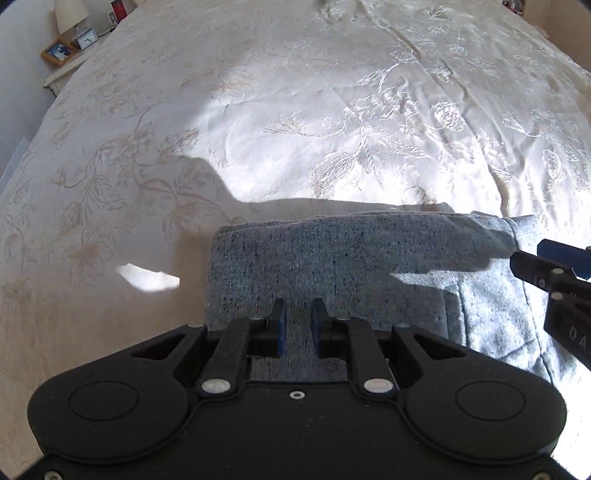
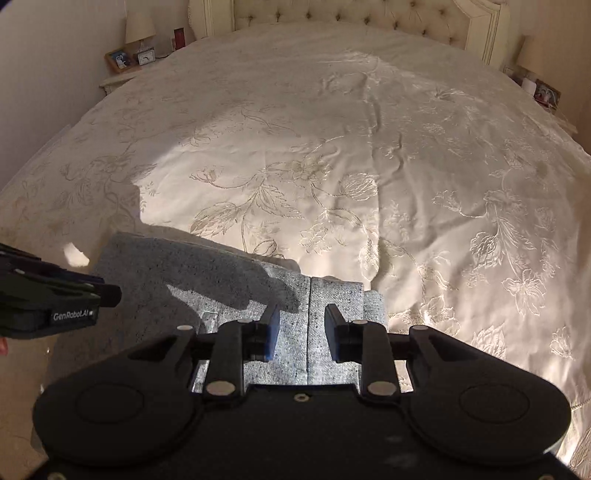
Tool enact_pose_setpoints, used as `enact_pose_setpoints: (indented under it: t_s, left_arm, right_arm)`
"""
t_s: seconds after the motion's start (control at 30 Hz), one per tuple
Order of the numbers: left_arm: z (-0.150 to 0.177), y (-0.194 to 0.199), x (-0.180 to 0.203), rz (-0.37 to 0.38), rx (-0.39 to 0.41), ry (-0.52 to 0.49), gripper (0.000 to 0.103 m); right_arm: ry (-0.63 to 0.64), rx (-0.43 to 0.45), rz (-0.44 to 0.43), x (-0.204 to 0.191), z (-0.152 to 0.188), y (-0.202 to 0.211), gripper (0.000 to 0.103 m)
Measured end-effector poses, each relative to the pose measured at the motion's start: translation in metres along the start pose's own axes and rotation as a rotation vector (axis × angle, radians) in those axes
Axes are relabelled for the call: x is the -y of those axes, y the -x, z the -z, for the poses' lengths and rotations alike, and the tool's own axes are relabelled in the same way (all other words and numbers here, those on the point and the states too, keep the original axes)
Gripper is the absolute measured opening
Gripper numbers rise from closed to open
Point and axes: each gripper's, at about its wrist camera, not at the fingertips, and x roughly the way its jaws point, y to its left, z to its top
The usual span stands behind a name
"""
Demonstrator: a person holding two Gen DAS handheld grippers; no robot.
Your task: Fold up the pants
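In the left wrist view, the folded grey pants (image 1: 332,266) are seen lying flat on the cream embroidered bedspread (image 1: 295,110), near its lower edge. Their long axis runs across the picture, from a folded end at the left toward the right border. The left gripper (image 1: 298,323) is held above the cloth near that left end; its jaws stand narrowly apart, and nothing is pinched between them. The right gripper (image 1: 532,258) is seen at the right edge, over the pants. A lamp (image 1: 70,14), a clock (image 1: 87,38) and a framed picture (image 1: 59,51) are seen on a side table at upper left.

In the right wrist view, the pants (image 2: 207,273) are shown slanting from upper left down to the right, with a seam (image 2: 309,325) running straight away from the camera. The right gripper (image 2: 302,328) is poised over this seam, jaws spread and released, no cloth grasped. The left gripper (image 2: 110,293) enters from the left edge. A tufted headboard (image 2: 351,14) closes the far end.
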Motion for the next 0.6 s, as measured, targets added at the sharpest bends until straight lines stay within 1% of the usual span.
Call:
enact_pose_setpoints:
  t_s: [0.13, 0.3, 0.4, 0.47, 0.6]
  left_arm:
    - [-0.009, -0.026, 0.001, -0.008, -0.075, 0.036, 0.023]
    - [-0.009, -0.042, 0.004, -0.015, -0.098, 0.035, 0.022]
    - [-0.01, -0.049, 0.008, -0.018, -0.105, 0.014, 0.021]
    - [-0.012, -0.053, 0.009, -0.018, -0.104, 0.0, 0.018]
    - [-0.014, -0.058, 0.012, -0.026, -0.097, -0.027, 0.016]
  right_arm:
    - [-0.051, -0.08, 0.003, 0.006, -0.005, -0.033, 0.029]
    - [-0.024, -0.15, 0.01, 0.009, -0.004, -0.062, 0.031]
    - [0.025, -0.162, 0.012, 0.006, 0.0, -0.075, 0.032]
    - [0.038, -0.162, 0.017, 0.003, 0.001, -0.079, 0.032]
    - [0.059, -0.144, 0.019, 0.0, 0.003, -0.084, 0.032]
